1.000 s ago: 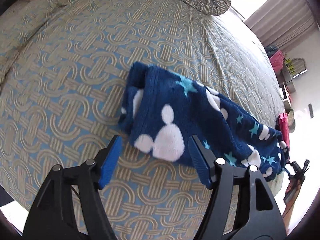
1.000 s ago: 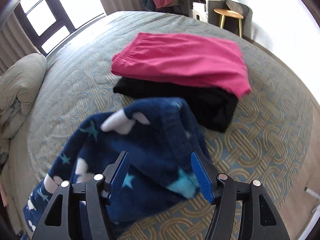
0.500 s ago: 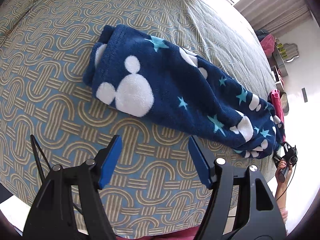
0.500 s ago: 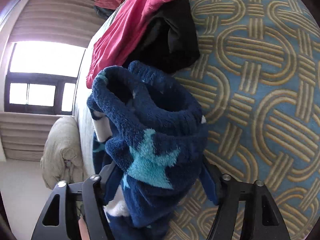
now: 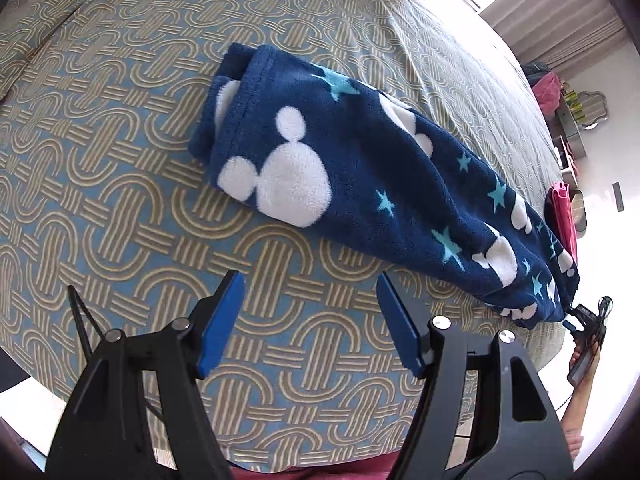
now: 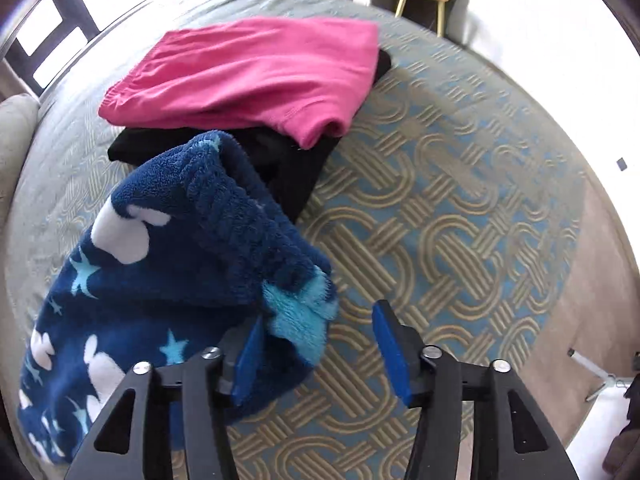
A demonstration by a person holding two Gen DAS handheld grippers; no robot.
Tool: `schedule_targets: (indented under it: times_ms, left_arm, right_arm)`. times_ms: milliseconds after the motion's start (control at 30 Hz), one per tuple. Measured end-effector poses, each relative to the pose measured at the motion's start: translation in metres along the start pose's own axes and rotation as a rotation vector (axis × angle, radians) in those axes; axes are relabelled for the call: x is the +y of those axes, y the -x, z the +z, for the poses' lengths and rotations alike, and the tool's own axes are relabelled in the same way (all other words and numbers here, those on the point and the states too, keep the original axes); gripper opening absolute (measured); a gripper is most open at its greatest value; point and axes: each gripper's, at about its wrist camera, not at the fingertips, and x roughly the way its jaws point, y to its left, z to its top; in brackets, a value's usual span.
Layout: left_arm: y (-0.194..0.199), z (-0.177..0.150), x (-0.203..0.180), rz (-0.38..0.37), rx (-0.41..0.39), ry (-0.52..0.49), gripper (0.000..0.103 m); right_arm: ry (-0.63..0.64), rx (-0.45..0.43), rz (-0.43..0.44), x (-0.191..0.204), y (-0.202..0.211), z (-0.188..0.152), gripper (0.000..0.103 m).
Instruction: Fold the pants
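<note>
Both grippers, left (image 5: 310, 320) and right (image 6: 316, 350), are hanging open over the lengthwise-folded fleece pants (image 5: 360, 176), awaiting regrasp.

Black gripper (image 5: 310, 322) frames, blue jaws, silver screws, seemingly plastic.

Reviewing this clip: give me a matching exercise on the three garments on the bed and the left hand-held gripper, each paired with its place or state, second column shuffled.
Column A
1. blue fleece pants
2. pink garment
3. black garment
4. left hand-held gripper

Column B
a. folded, at the bottom of the stack
b. open, over bare bedspread, holding nothing
c. folded, on top of the stack
d. laid lengthwise in a long strip, white mouse heads and stars on it

Pairs: 1-d, 2-c, 3-a, 4-b
</note>
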Motion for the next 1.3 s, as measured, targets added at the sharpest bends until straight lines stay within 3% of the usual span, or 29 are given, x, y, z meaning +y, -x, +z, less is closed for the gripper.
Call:
schedule_targets:
  times_ms: [133,233,300,367,567,667,767,833,933,1033,1167,1233,1267,1300]
  left_arm:
    - [0.011,0.006,0.017,0.003,-0.037,0.046,0.069]
    - [0.012,0.014,0.03,-0.001,-0.056,0.073,0.069]
    - [0.01,0.016,0.034,0.0,-0.063,0.075,0.069]
    - [0.004,0.018,0.039,-0.007,-0.065,0.081,0.069]
    - [0.0,0.021,0.062,0.014,-0.106,0.067,0.069]
    - [0.0,0.021,0.084,0.024,-0.125,0.076,0.069]
    - [0.005,0.019,0.108,0.018,-0.153,0.091,0.069]
    - [0.012,0.013,0.126,-0.001,-0.173,0.093,0.069]
    - [0.018,0.006,0.143,-0.03,-0.185,0.084,0.069]
    - [0.021,0.002,0.159,-0.027,-0.205,0.095,0.069]
    - [0.017,0.002,0.18,-0.054,-0.211,0.134,0.069]
    - [0.014,0.003,0.188,-0.06,-0.208,0.147,0.069]
    - [0.013,0.003,0.189,-0.064,-0.207,0.148,0.069]
    - [0.013,0.004,0.19,-0.069,-0.208,0.145,0.069]
  right_arm:
    - [0.008,-0.115,0.035,0.015,0.043,-0.021,0.056]
    - [0.121,-0.124,0.254,0.058,0.083,-0.041,0.056]
    - [0.264,-0.105,0.382,0.108,0.103,-0.057,0.057]
    - [0.416,-0.104,0.436,0.163,0.119,-0.083,0.059]
    - [0.874,-0.083,0.552,0.344,0.146,-0.216,0.059]
    - [1.144,-0.142,0.556,0.408,0.142,-0.297,0.059]
    - [1.441,-0.328,0.474,0.449,0.141,-0.392,0.059]
    - [1.582,-0.458,0.417,0.468,0.133,-0.437,0.059]
    - [1.735,-0.605,0.369,0.492,0.117,-0.483,0.059]
    - [1.772,-0.67,0.332,0.522,0.1,-0.505,0.059]
    - [1.801,-0.828,0.211,0.549,0.074,-0.517,0.058]
    - [1.843,-0.771,0.211,0.558,0.064,-0.516,0.019]
    - [1.843,-0.685,0.231,0.564,0.062,-0.515,0.007]
    - [1.797,-0.606,0.283,0.568,0.068,-0.504,0.006]
